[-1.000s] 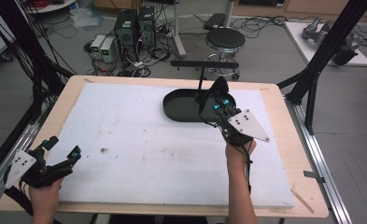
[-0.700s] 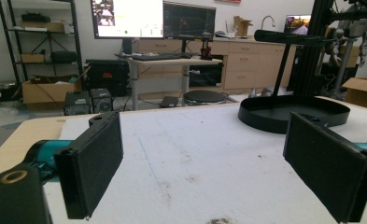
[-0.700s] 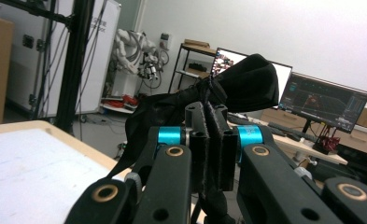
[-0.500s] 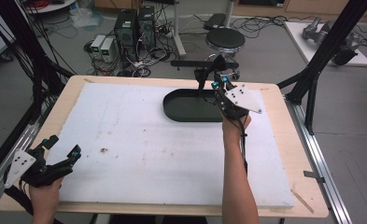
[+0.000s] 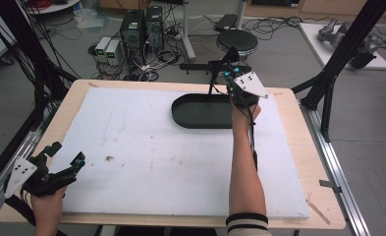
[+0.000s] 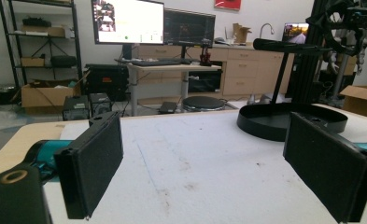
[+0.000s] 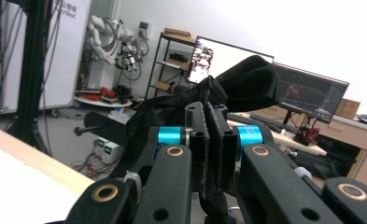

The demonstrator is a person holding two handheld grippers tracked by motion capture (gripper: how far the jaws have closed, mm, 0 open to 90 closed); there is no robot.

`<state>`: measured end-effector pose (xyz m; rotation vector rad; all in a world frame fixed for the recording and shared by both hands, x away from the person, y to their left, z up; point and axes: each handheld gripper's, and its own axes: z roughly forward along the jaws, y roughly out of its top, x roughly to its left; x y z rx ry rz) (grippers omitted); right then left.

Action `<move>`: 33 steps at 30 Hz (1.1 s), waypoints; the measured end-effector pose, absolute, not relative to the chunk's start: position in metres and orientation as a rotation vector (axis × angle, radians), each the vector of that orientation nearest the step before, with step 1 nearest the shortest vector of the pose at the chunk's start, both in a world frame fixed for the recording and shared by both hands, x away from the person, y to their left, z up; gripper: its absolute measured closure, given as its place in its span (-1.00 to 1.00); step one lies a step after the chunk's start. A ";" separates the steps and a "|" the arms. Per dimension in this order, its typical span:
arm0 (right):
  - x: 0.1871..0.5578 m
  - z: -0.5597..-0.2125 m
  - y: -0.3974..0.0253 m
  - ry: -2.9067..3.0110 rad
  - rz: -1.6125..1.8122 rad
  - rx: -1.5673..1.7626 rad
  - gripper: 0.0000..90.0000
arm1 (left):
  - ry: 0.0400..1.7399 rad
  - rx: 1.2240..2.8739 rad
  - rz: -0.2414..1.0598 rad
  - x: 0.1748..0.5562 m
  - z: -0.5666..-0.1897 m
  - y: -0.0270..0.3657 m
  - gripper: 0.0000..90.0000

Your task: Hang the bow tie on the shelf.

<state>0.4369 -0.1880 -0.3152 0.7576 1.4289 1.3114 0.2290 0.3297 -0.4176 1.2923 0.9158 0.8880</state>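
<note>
Desk (image 5: 298, 162): pale wood top under a white foam pad (image 5: 156, 147) that covers most of it; the pad carries small dark specks near its middle.
Black tray (image 5: 200, 112): an oval, shallow dish lying on the far part of the pad, right of centre; in the left gripper view it sits ahead and to the right (image 6: 270, 122).
Stand: a black post (image 6: 278, 79) with a horizontal bar at its top rises from the tray's far side.
Right claw (image 5: 230, 61): raised above the far edge of the desk, just beyond the tray, the arm stretched forward from the near edge; the grey three-cornered plate rides on top of it.
Right claw state: in the right gripper view the jaws are clenched on a piece of black cloth (image 7: 237, 88), which bunches up above the pads and hangs down between them; the claw itself is at (image 7: 214, 140).
Black cloth, place: held in the air at the far edge of the desk, next to the stand's bar, off the tray.
Left claw (image 5: 65, 157): low over the near left corner of the pad, held in the left hand (image 5: 45, 206).
Left claw state: released, the two black pads wide apart with nothing between them (image 6: 200, 172).
Beyond the desk: a round black stool (image 5: 236, 42), computer towers (image 5: 140, 24) and loose cables on the floor.
</note>
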 end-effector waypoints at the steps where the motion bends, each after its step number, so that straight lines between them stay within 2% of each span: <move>1: 0.440 -0.317 -0.189 1.430 1.313 0.772 0.94 | 0.915 1.289 0.891 0.229 -0.417 0.330 -0.72; 21: 0.471 -0.347 -0.200 1.496 1.222 0.937 0.93 | 0.922 1.286 0.888 0.229 -0.420 0.330 -0.72; 33: 0.468 -0.340 -0.204 1.492 1.250 0.946 0.66 | 0.924 1.292 0.880 0.231 -0.423 0.329 -0.72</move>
